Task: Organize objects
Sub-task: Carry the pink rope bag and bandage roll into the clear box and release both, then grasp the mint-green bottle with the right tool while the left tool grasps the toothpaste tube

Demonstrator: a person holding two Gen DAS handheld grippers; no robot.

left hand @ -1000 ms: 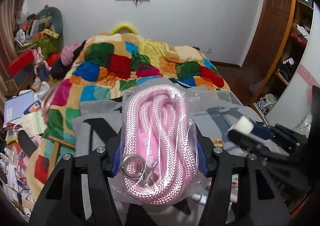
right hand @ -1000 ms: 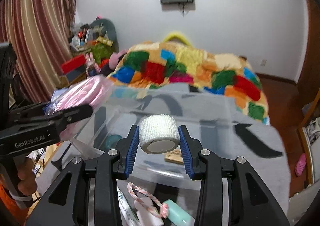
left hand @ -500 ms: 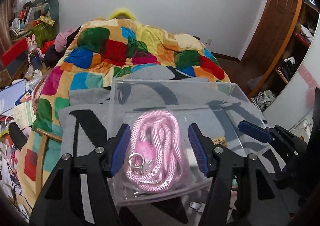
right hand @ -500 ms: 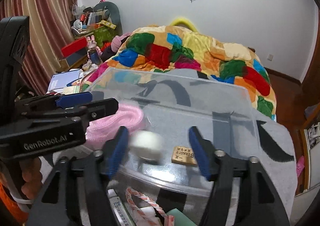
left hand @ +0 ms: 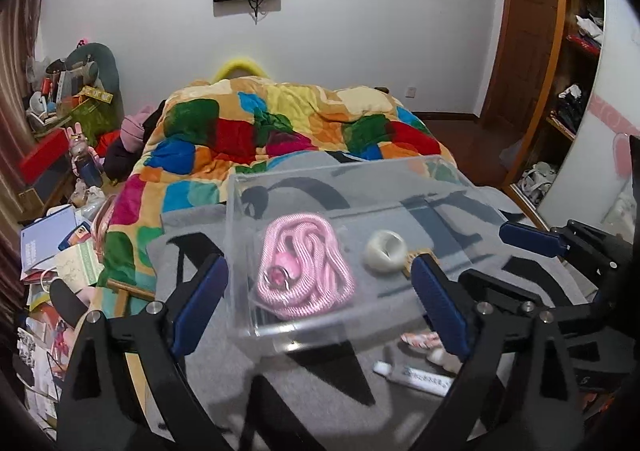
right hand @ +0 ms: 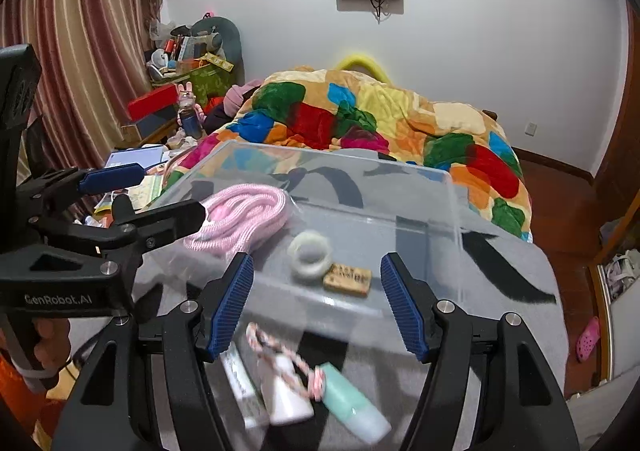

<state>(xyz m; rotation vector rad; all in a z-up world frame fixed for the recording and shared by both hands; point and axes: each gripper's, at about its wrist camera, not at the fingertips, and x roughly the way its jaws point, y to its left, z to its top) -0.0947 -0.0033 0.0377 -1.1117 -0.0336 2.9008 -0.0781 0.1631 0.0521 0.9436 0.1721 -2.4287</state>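
Both my grippers empty, jaws spread wide: left gripper (left hand: 320,303), right gripper (right hand: 316,307), hovering at near edge of clear bin (right hand: 452,211). Inside bin: pink rope (left hand: 304,267), white tape roll (right hand: 310,253) beside it, wooden tag (right hand: 347,278) touching roll. Outside, on grey blanket (right hand: 500,331) near me: white tube (right hand: 240,383), white bottle (right hand: 288,395) with braided cord, mint bottle (right hand: 352,407). My read: roughly halfway, three loose items left to box.

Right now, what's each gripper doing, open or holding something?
Left gripper: open, holding nothing.
Right gripper: open, holding nothing.
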